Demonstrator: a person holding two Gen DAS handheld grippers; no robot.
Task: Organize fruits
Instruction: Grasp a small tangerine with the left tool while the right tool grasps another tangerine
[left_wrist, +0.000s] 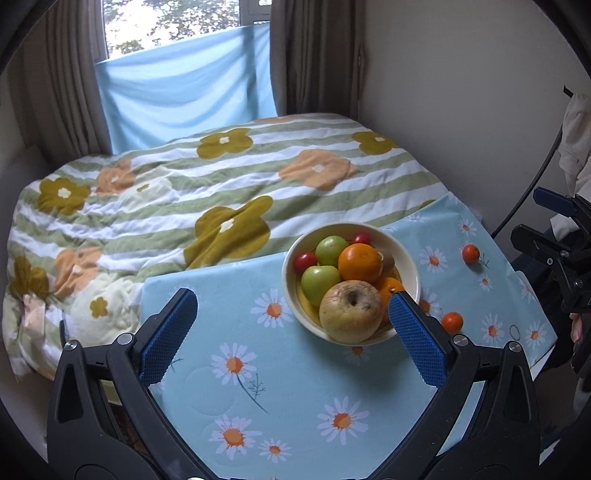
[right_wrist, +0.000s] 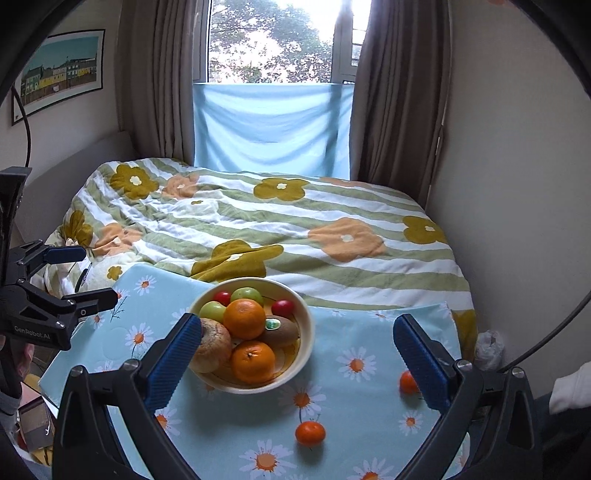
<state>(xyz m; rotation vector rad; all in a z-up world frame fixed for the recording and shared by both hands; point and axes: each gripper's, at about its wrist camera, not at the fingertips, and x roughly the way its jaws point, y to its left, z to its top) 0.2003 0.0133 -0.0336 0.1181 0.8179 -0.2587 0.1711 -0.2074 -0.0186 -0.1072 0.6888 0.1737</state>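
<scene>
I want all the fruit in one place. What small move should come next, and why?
Probably bring the open right gripper down around the nearer small tangerine. It and another tangerine lie loose on the daisy cloth, outside the bowl, and both grippers are empty.

**Both grippers held wide, nothing in either**

The left gripper (left_wrist: 293, 325) hangs above the bench with its blue-padded fingers (left_wrist: 168, 334) spread far apart, gripping nothing. The right gripper (right_wrist: 295, 358) is level with it and just as wide, its fingers (right_wrist: 423, 363) bare too. Each shows at the edge of the other's view: the right one at the far right of the left camera, the left one at the far left of the right camera. A white sleeve (right_wrist: 570, 391) shows at the lower right.
</scene>
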